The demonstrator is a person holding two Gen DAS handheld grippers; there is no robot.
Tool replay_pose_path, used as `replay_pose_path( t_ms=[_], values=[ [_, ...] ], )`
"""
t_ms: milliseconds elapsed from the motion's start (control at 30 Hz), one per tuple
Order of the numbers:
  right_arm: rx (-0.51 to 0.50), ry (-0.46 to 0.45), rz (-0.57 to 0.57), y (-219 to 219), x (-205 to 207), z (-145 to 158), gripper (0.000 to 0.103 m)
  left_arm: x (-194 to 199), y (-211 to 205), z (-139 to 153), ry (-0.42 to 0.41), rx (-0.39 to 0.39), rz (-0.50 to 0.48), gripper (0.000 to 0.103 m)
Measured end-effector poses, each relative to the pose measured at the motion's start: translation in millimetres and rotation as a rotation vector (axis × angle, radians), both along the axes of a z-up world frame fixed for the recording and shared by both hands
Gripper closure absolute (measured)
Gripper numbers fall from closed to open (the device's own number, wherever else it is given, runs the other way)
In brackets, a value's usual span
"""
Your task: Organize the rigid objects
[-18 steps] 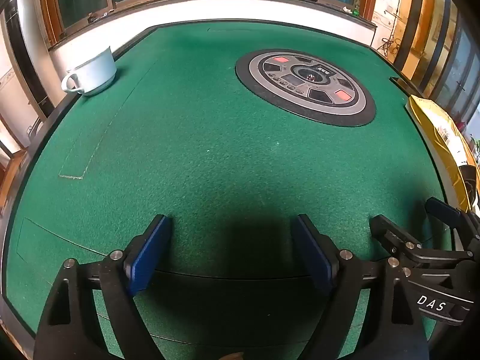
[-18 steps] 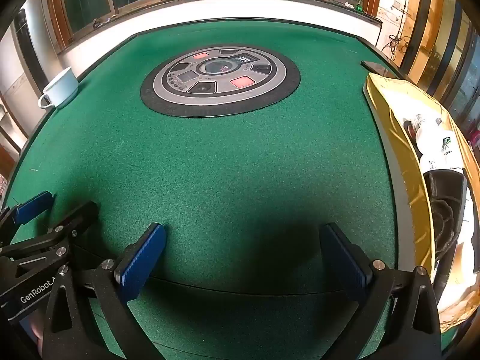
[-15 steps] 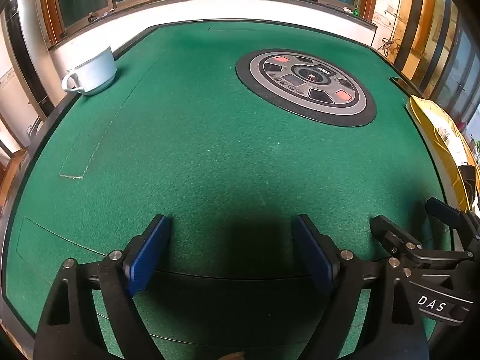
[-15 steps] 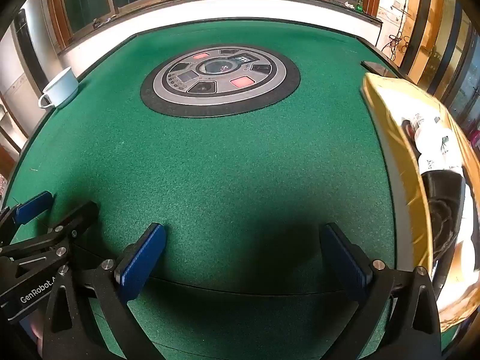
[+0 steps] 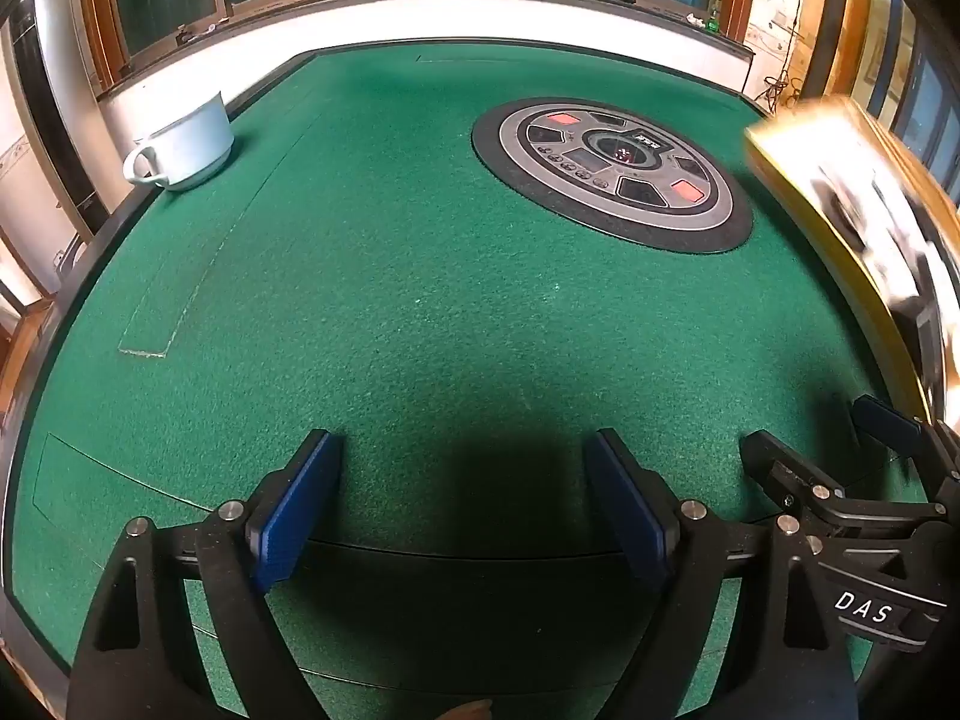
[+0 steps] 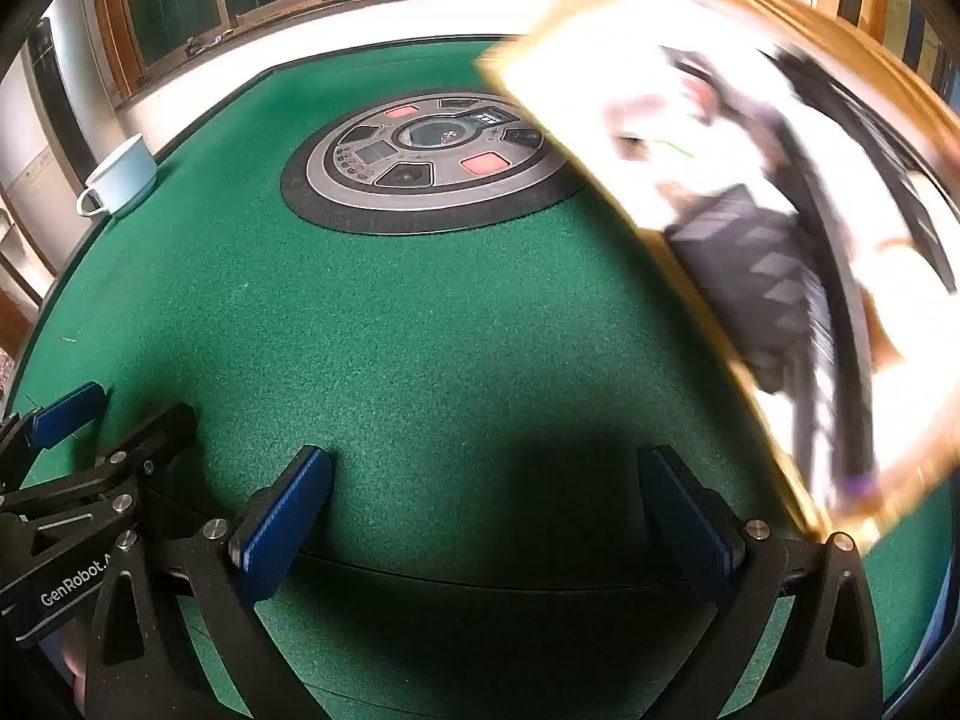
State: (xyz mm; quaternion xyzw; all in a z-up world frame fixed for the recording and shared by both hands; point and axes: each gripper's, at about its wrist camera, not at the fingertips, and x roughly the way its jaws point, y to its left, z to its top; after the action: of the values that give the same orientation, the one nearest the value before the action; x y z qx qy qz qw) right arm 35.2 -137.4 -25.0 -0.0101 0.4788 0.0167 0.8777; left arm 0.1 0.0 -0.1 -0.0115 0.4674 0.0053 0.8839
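Nearest, both tools sit low over the green felt table (image 5: 420,312), side by side: the left gripper (image 5: 462,504) and the right gripper (image 6: 486,516) each have their blue pads spread wide with nothing between them. To the right, a yellow-rimmed tray (image 6: 690,276) tilts above the felt, badly blurred — it seems to carry a dark ridged item and pale packets, though none can be identified. Such rigid pieces would likely be light and stiff, best pinched across a flat pair of sides; the tray's own thin rim looks slippery. Farther off lies the round control panel (image 5: 612,171) set into the felt. At the far left edge stands a white cup (image 5: 186,147) — upright, its contents hidden, probably fragile.
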Motion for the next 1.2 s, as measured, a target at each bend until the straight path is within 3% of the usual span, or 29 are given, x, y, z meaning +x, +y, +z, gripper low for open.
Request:
replay_pose_path(
  t_ms=[1200],
  values=[
    [0.002, -0.005, 0.003, 1.9, -2.3, -2.7, 0.001, 1.3, -0.9, 0.6, 0.001, 0.0, 0.0, 0.016]
  ],
)
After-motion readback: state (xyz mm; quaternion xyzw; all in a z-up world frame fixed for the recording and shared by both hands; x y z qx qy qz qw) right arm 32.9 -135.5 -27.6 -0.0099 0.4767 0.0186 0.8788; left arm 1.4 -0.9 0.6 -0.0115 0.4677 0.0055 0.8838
